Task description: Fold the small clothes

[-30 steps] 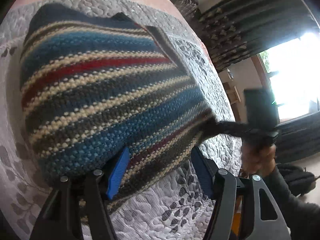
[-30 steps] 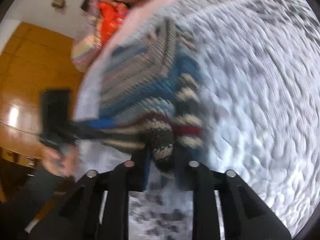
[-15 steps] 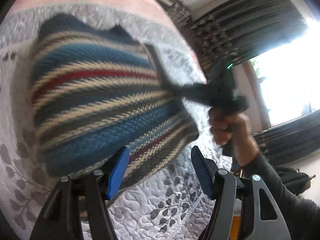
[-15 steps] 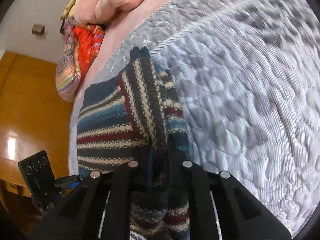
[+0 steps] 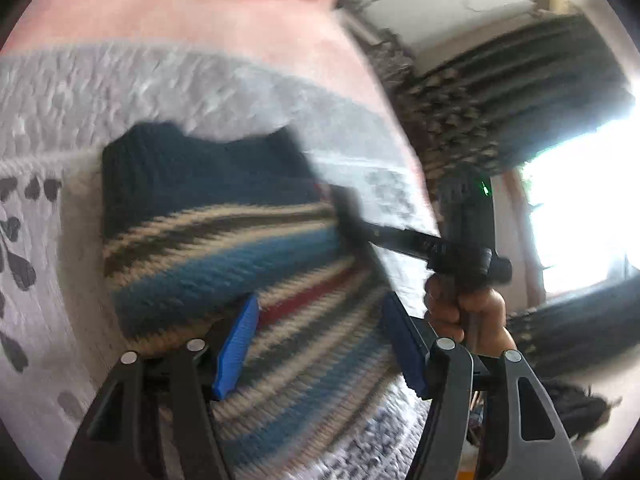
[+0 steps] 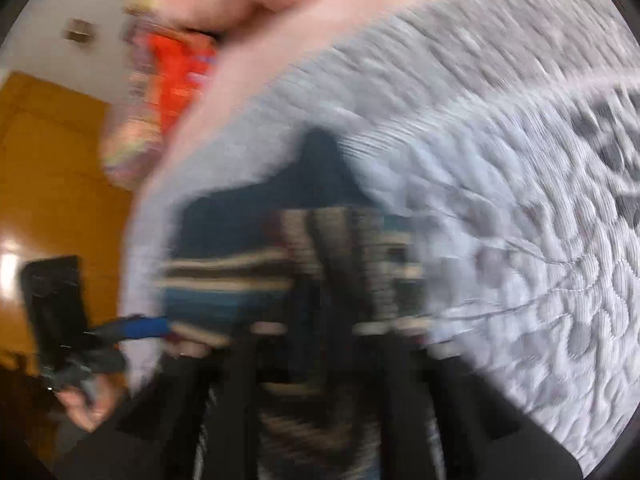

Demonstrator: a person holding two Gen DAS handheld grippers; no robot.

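- The left gripper (image 5: 320, 344) stood wide apart, its blue pads (image 5: 236, 350) spread with nothing pinched between them.
- Both pads hovered over the near part of the striped knit sweater (image 5: 224, 248); whether they touched the wool could not be told through the blur.
- The sweater lay on the grey quilted bedspread (image 5: 80, 92), its dark navy band at the far end and its cream, blue and red stripes nearer the camera.
- In the left wrist view the right gripper (image 5: 352, 220) reached in from the right side, held by the person's right hand (image 5: 464, 312), with its tip at the sweater's right edge.
- The right wrist view was heavily smeared; the right gripper's black fingers (image 6: 240, 400) showed low in the frame with striped knit bunched between them, but whether they were clamped on the fabric could not be told.
- In that same view a narrow strip of the sweater ran lengthwise over the flat part, with its stripes crossing those beneath.
- The left gripper appeared at the left edge of the right wrist view, held in the person's left hand (image 6: 86, 408), its blue pad beside the sweater's left edge.
- A pink blanket (image 5: 180, 4) lay beyond the bedspread.
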